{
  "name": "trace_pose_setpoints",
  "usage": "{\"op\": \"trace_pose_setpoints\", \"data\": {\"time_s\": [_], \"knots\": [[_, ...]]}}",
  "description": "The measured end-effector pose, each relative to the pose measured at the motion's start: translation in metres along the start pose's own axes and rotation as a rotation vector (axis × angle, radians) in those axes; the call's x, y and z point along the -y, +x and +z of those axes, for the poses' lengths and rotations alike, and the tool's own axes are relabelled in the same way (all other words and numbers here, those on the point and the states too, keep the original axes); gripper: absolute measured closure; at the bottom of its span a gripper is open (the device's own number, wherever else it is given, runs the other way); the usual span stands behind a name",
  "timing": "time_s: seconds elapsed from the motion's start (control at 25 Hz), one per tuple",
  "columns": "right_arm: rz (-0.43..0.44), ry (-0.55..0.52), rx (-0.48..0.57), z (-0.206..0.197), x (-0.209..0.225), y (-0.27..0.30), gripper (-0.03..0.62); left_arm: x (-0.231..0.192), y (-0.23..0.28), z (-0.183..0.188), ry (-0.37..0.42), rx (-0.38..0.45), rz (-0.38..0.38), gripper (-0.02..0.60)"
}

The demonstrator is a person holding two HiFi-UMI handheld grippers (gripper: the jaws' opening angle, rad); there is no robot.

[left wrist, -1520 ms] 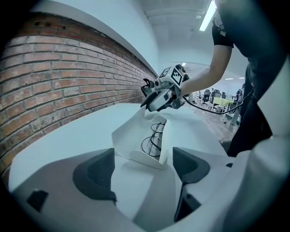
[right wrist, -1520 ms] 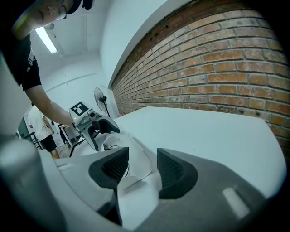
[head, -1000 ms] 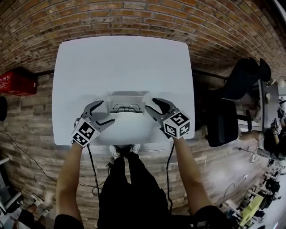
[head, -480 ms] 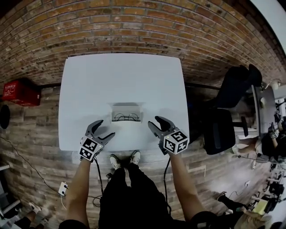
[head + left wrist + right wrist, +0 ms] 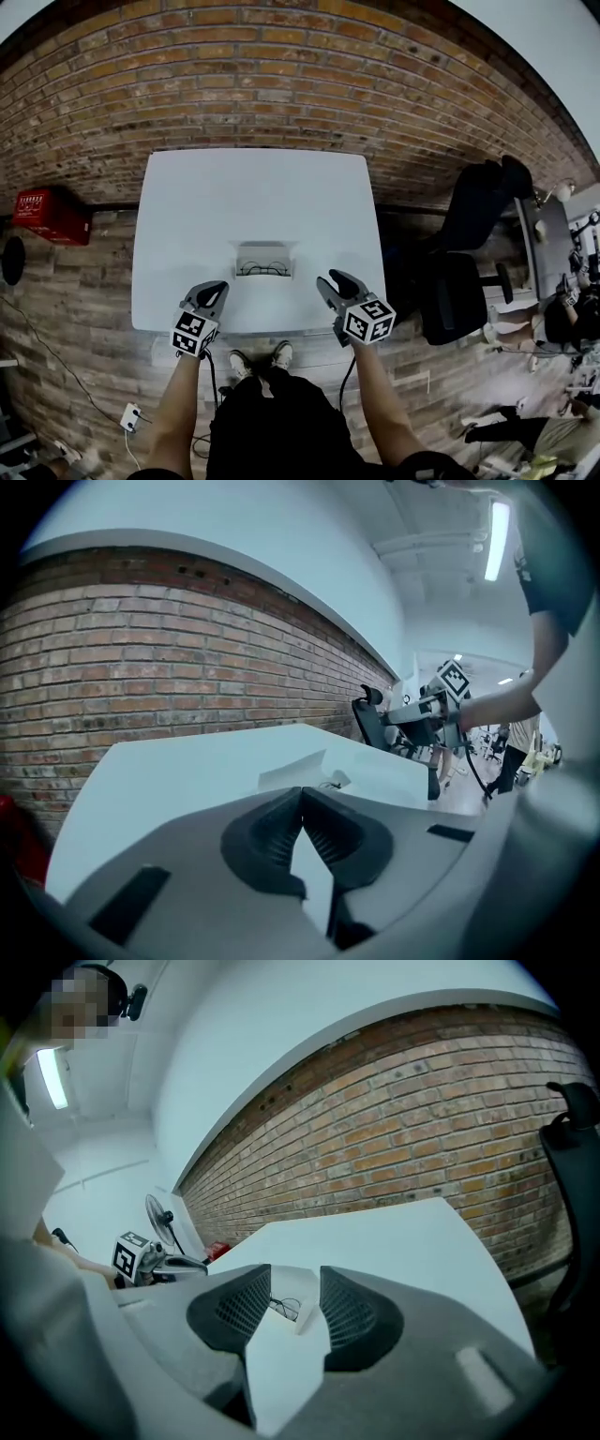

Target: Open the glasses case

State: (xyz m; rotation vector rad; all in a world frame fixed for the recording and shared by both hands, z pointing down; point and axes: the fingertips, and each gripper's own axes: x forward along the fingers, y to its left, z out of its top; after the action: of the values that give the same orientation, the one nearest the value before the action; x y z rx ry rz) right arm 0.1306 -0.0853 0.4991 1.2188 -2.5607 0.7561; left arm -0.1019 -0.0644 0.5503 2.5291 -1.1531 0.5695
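The glasses case [image 5: 263, 260] lies open on the table [image 5: 253, 192] (spectacles [image 5: 263, 271] inside). The left gripper [image 5: 212, 290] is closed on nothing, and the right gripper's [image 5: 331, 279] empty jaws are closing.

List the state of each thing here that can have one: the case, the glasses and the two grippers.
Case: open, lid raised, resting on the table.
Glasses: lying inside the case.
Left gripper: shut, empty, apart from the case.
Right gripper: jaws apart and closing, nothing held, apart from the case.
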Motion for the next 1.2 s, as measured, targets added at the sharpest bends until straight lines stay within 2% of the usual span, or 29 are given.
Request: {"op": "trace_pose_setpoints", "data": {"time_s": [0.2,0.4,0.6,0.84,1.04,1.2], "knots": [[-0.022,-0.003,0.075,0.030,0.002,-0.017,0.490,-0.001,-0.019,0.039,-0.024,0.085,0.070,0.577],[-0.040,-0.010,0.185,0.077,-0.001,-0.036,0.588,-0.004,-0.048,0.081,-0.024,0.183,0.139,0.577],[-0.022,-0.062,0.280,0.121,-0.010,-0.055,0.589,-0.015,-0.079,0.126,0.002,0.292,0.226,0.577],[-0.014,-0.161,0.362,0.162,-0.024,-0.080,0.589,-0.013,-0.108,0.177,0.045,0.408,0.265,0.577],[-0.008,-0.228,0.408,0.181,-0.041,-0.094,0.588,-0.008,-0.128,0.206,0.102,0.476,0.298,0.577],[-0.010,-0.316,0.398,0.171,-0.070,-0.100,0.589,-0.005,-0.147,0.210,0.129,0.502,0.332,0.576]]}}
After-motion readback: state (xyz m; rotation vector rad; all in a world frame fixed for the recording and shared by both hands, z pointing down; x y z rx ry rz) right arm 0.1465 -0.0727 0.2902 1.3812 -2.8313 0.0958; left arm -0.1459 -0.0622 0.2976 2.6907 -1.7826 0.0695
